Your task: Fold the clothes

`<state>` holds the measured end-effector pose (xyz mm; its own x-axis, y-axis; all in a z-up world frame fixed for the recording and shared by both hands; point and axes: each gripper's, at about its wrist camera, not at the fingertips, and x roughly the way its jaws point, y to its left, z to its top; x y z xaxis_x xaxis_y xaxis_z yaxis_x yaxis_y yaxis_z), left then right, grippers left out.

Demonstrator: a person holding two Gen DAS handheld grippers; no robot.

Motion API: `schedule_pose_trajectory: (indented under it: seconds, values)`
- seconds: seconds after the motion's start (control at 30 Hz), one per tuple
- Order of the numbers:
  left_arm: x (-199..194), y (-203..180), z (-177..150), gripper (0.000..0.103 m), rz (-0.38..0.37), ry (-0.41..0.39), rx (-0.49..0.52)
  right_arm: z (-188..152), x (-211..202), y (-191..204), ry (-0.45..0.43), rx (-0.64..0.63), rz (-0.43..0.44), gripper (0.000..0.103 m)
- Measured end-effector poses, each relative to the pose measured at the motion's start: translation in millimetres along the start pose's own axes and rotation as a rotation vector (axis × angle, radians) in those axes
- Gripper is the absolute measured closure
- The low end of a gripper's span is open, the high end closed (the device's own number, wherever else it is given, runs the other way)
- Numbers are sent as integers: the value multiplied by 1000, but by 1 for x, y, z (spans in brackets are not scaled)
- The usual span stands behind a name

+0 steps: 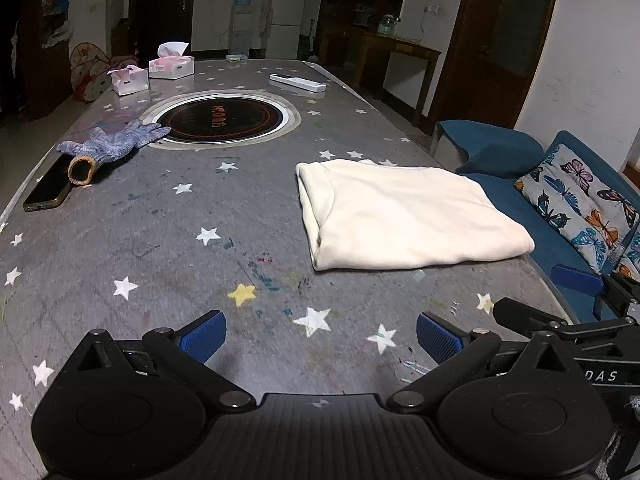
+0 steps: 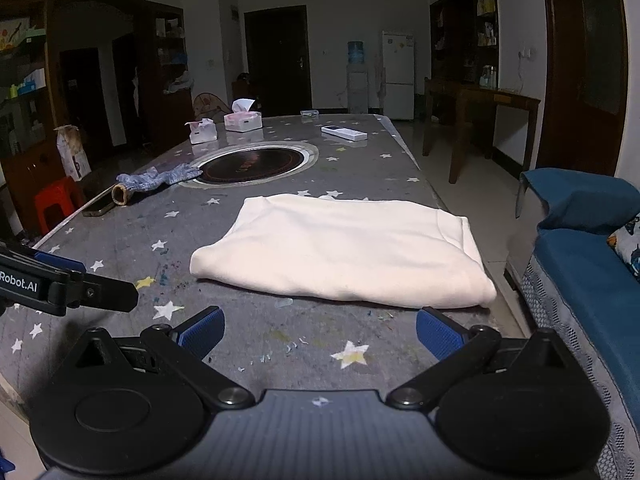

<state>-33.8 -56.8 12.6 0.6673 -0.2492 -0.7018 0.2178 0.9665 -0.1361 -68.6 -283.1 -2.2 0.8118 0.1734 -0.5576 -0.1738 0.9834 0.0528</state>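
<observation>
A cream garment lies folded into a flat rectangle near the right edge of the grey star-patterned table; the right wrist view shows the same garment just ahead. My left gripper hovers open above the tabletop, short of the garment and to its left, with nothing between its blue pads. My right gripper is open too, low over the table just in front of the garment's near edge. The right gripper also shows at the right edge of the left wrist view, and the left one at the left edge of the right wrist view.
A knitted glove and a phone lie at the table's left side. A round inset burner, two tissue boxes, and a white remote sit farther back. A blue sofa with a butterfly cushion flanks the right edge.
</observation>
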Motion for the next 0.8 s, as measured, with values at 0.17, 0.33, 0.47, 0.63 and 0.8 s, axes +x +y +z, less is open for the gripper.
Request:
schedule_pose_trajectory:
  seconds: [0.17,0.33,0.47,0.63,0.8]
  values:
    - [-5,-3,-4,0,-1,-5,5,-2,-5,1,-9,2,-9,0]
    - [-9,-7,-7,0,-3,-10,12,-4,-10,2,-18,-1,-12,0]
    - [-12,-10,-9,0,-6,-14,19,-6,-13,3,-27,-7,-15,0]
    - [-16,-13,-11,0,-5,-25,24,-7,-18,2,-33,-9,-20,0]
    - [-21,-15,-12,0,-5,-33,27,-8,-21,4,-38,-10,-23,0]
